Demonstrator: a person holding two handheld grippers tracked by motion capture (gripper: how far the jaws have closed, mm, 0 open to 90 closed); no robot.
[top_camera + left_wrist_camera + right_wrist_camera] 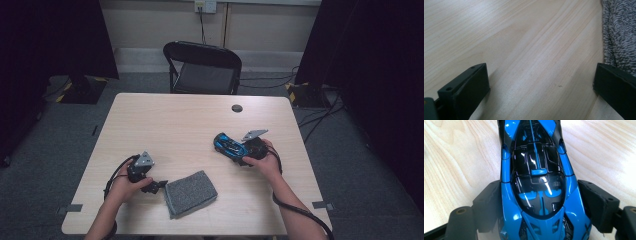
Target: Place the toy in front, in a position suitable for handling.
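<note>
- right gripper: jaws pinching blue toy car by its sides, on table
- left gripper: jaws spread, just beside grey cloth

This looks like a lab or recording room set up for filming. A pale wood-grain square counter stands alone on grey carpet, dark curtains hang on both sides, a black folding chair waits behind it, and cables trail across the floor to a wall socket.

Cloth left of toy car
</note>
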